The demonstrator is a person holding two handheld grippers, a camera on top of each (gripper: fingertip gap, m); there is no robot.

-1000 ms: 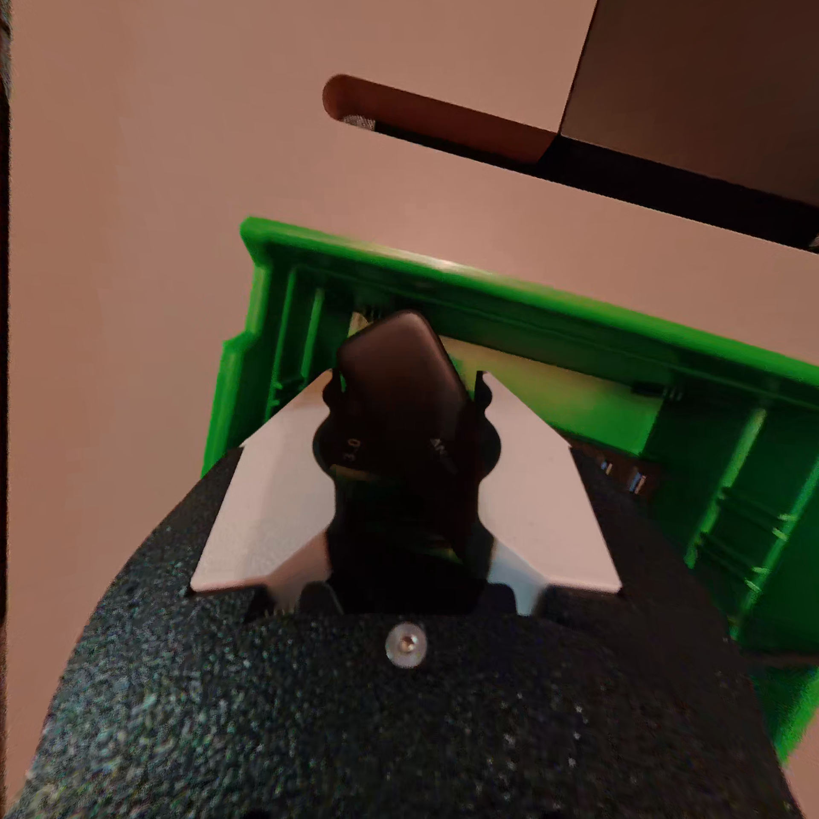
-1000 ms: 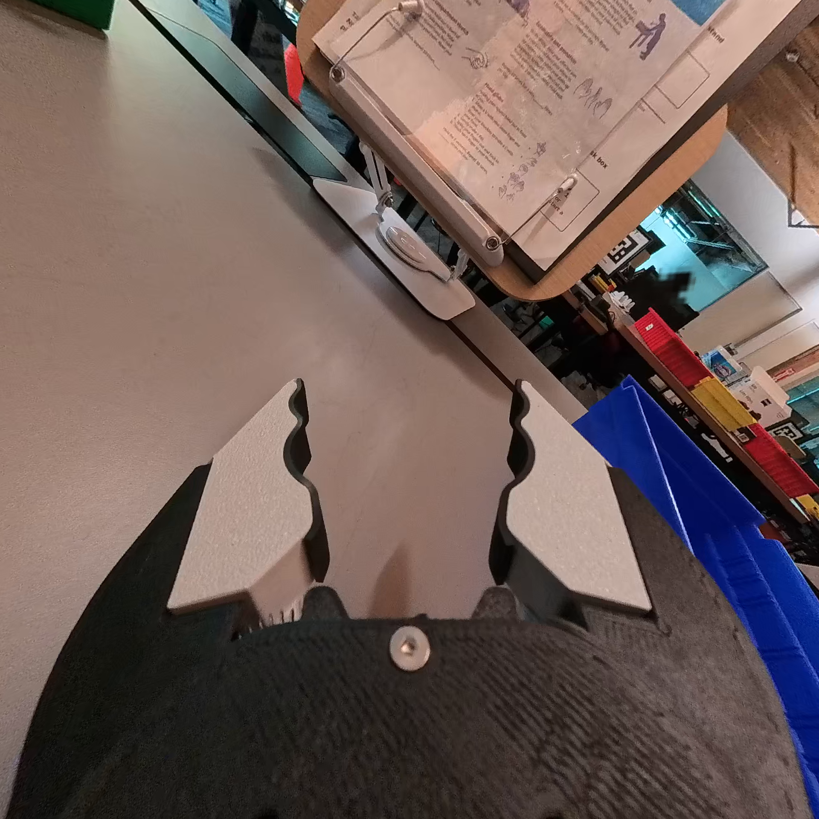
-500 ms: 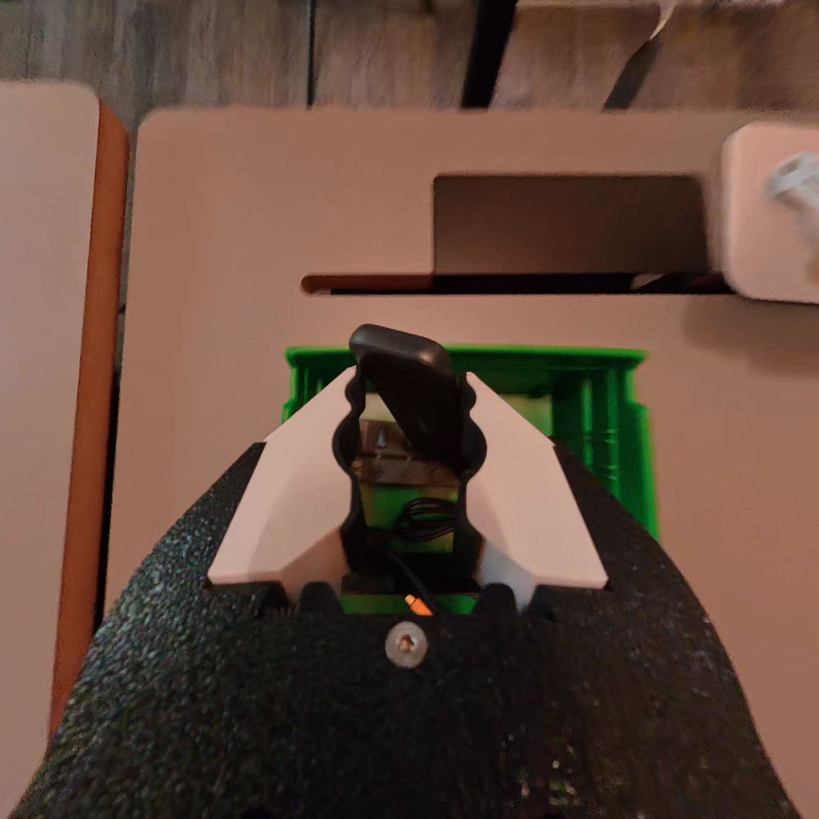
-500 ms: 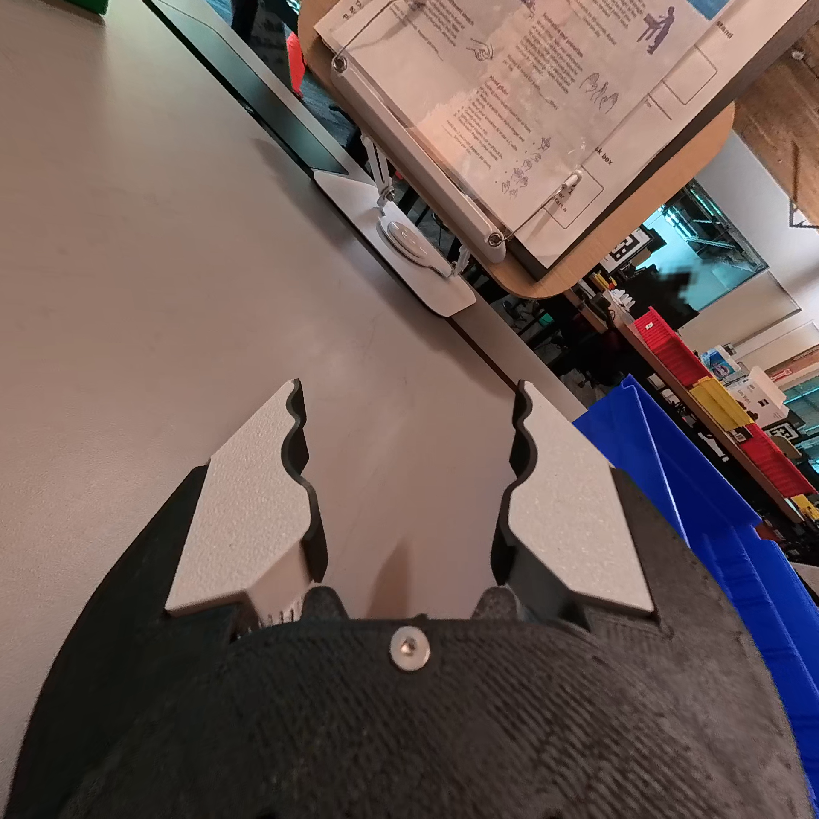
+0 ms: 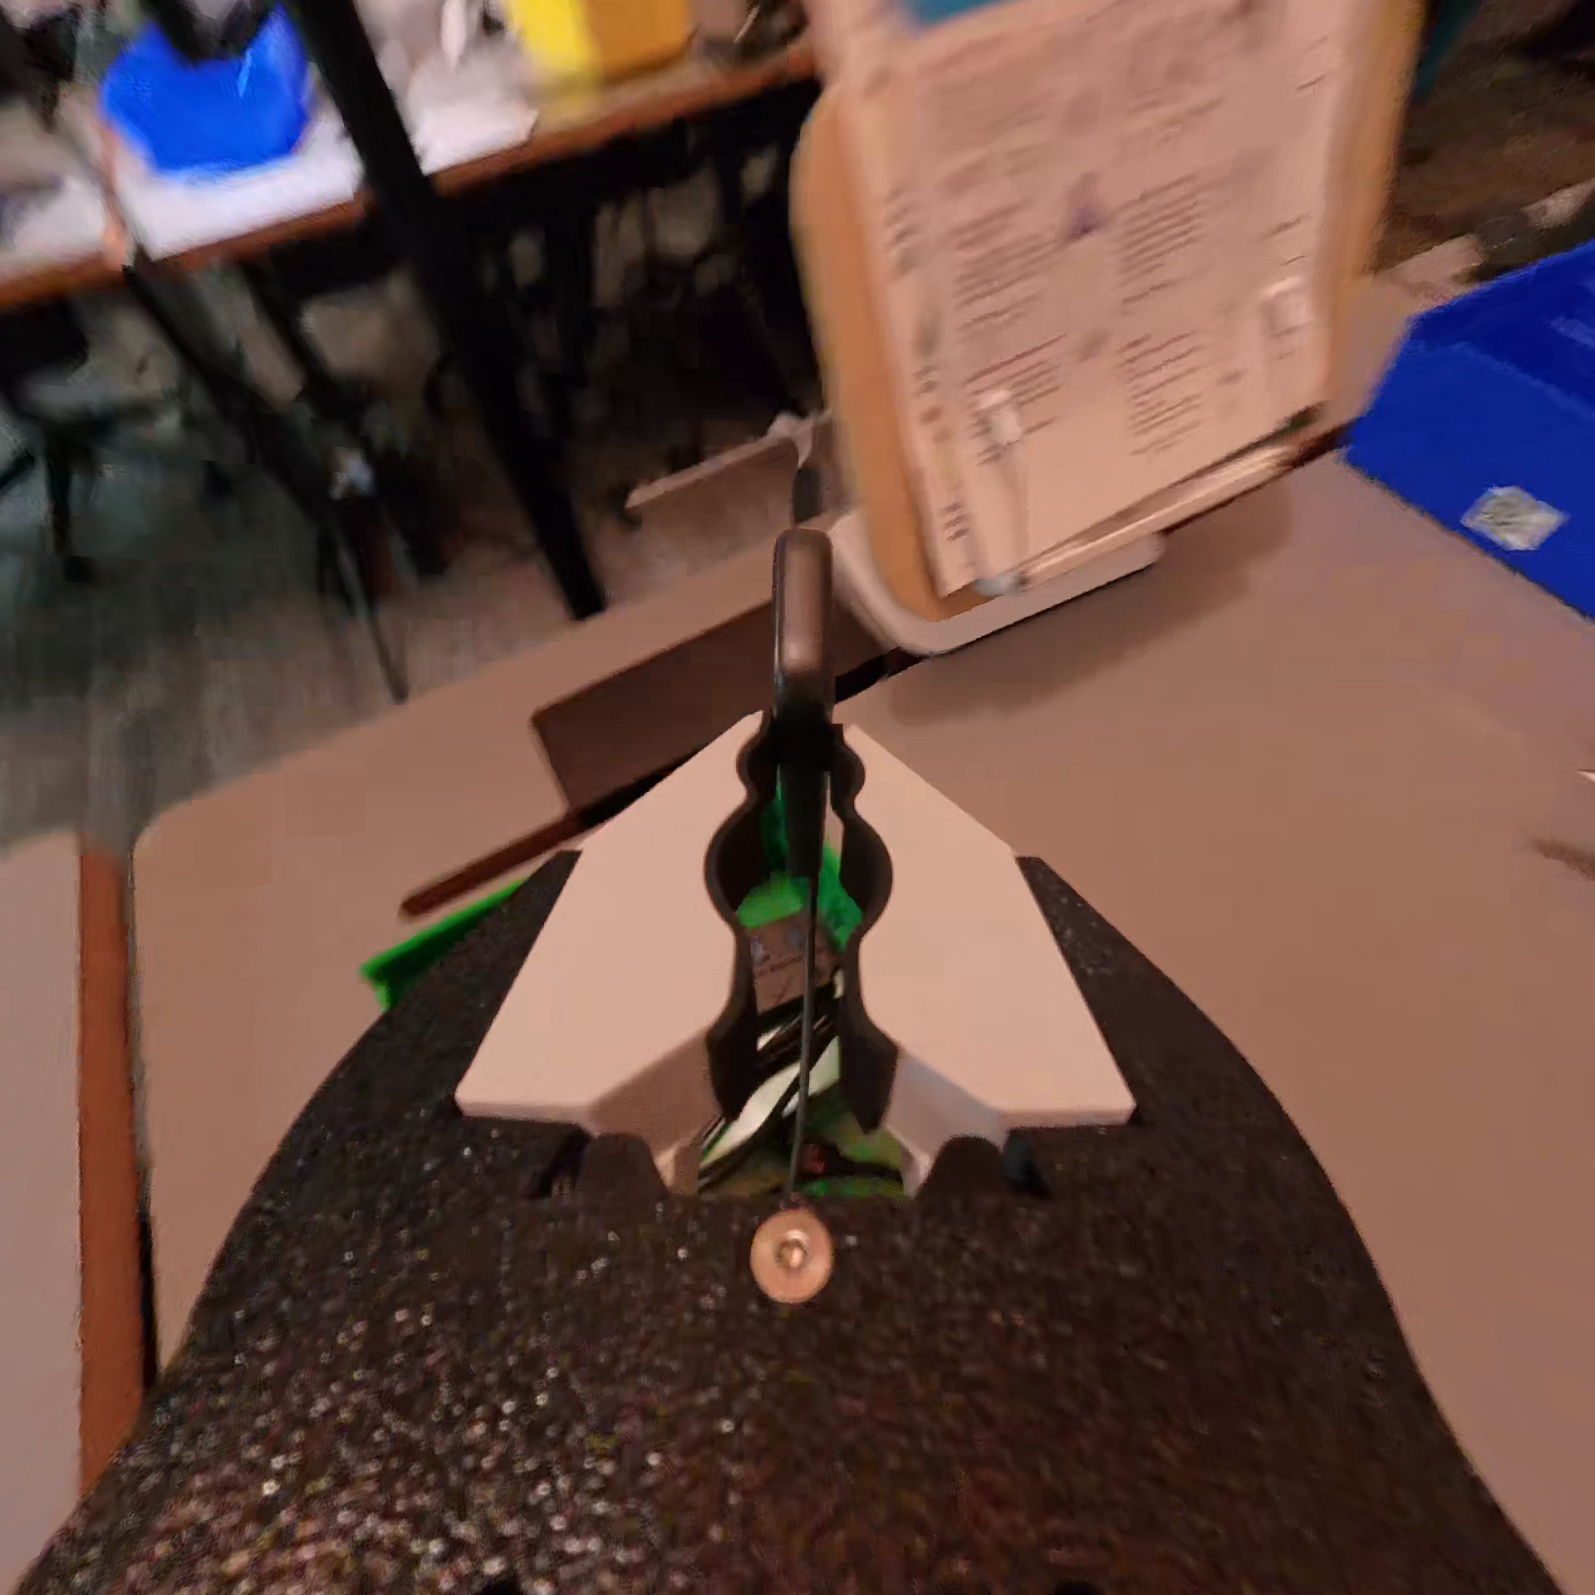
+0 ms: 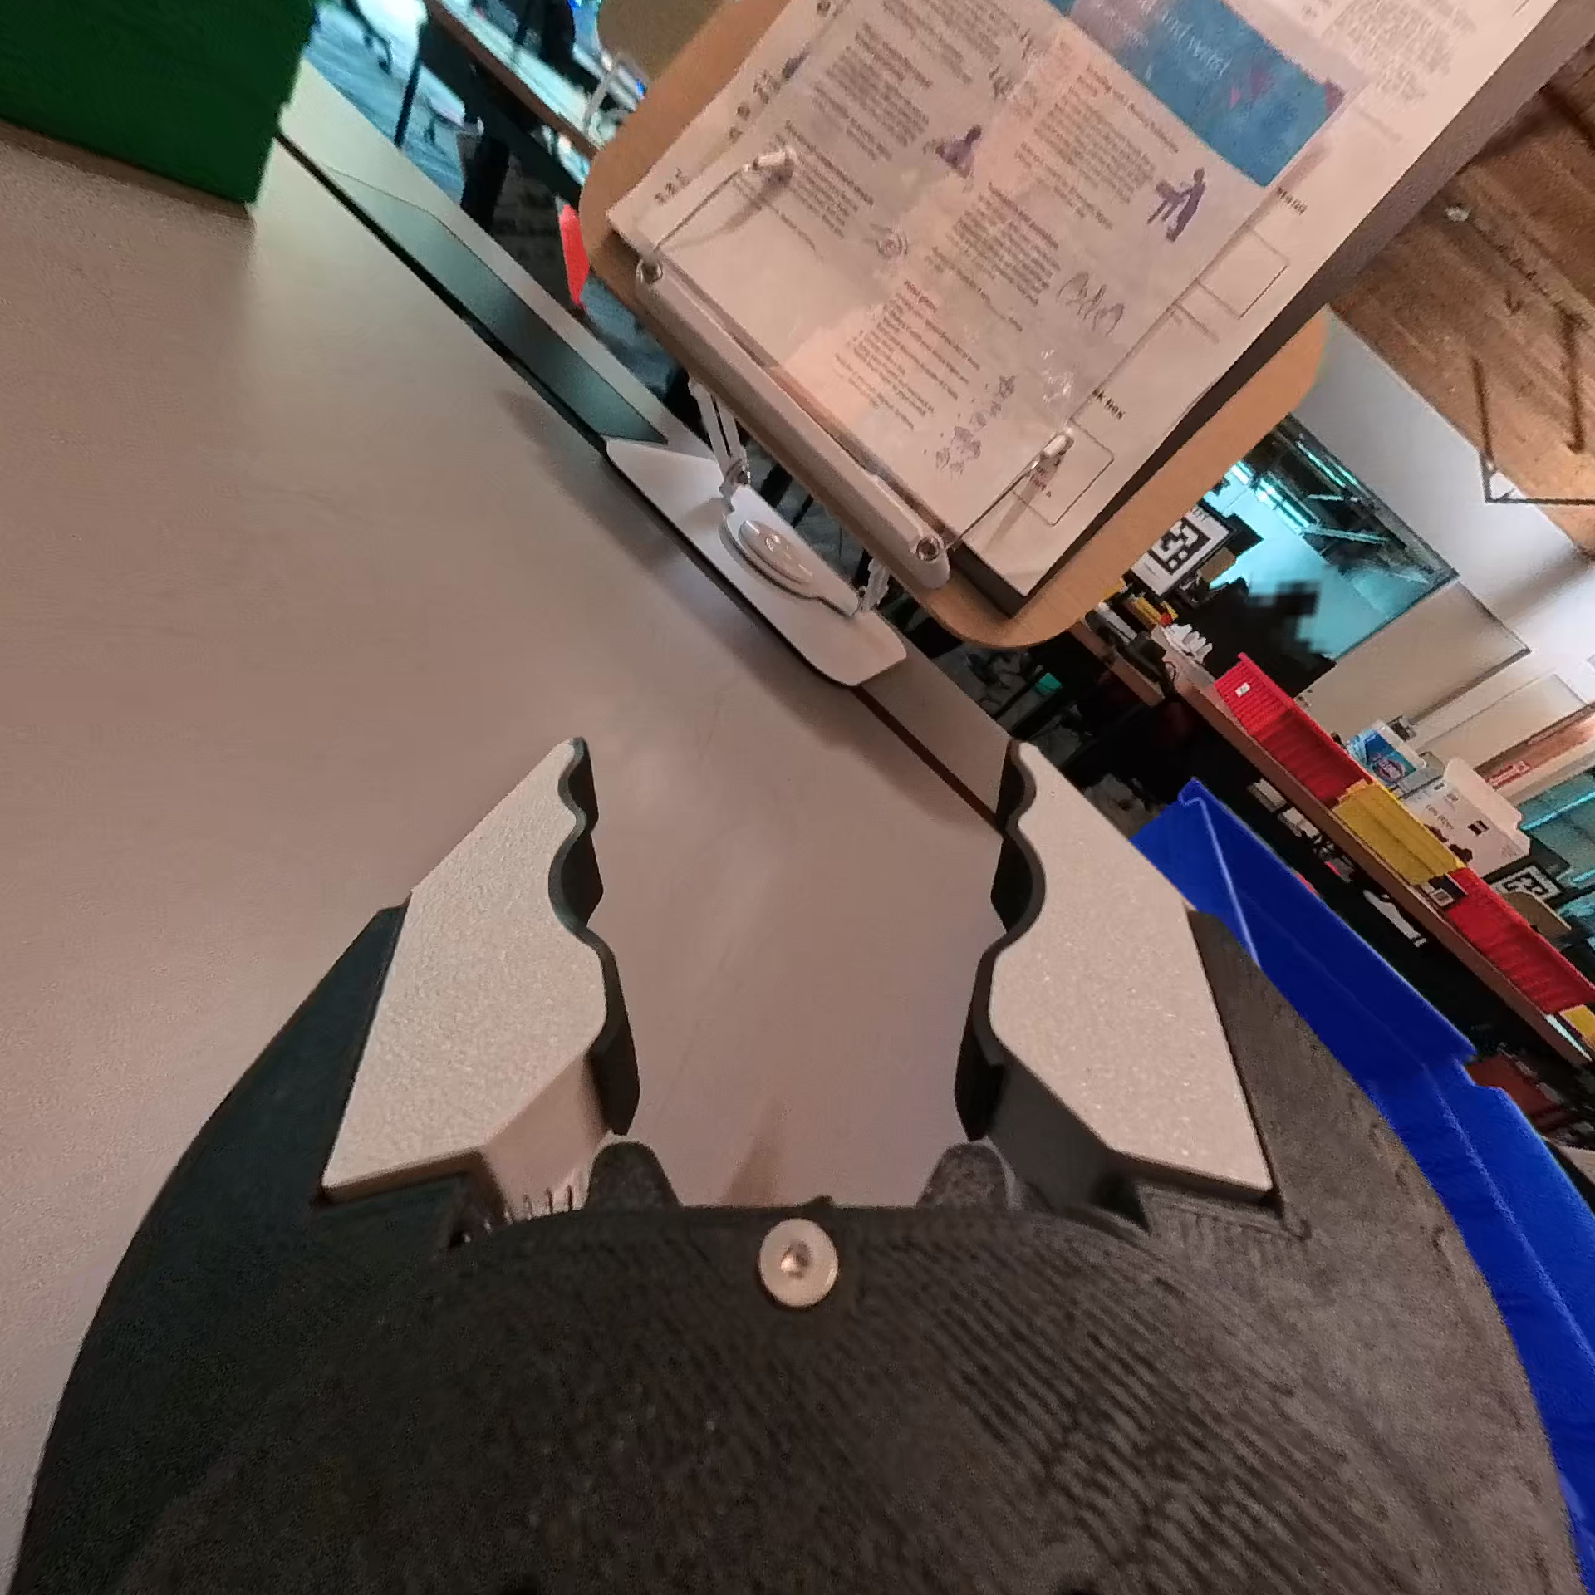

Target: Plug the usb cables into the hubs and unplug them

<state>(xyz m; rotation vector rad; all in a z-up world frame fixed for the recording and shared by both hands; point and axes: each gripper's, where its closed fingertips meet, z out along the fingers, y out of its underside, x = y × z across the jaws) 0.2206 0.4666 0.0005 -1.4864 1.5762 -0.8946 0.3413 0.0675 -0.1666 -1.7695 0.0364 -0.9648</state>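
Black hub [image 5: 803,621] pinched edge-on, left view only, right hand-held gripper [image 6: 798,850] empty

Right jaws: bare tabletop [image 6: 362,535] between and ahead of them. Blue bin [image 6: 1346,1018] close on their right; document stand [image 6: 872,483] blocks farther ahead. Left jaws: green bin [image 5: 431,945] directly below, stand [image 5: 1070,328] ahead-right.
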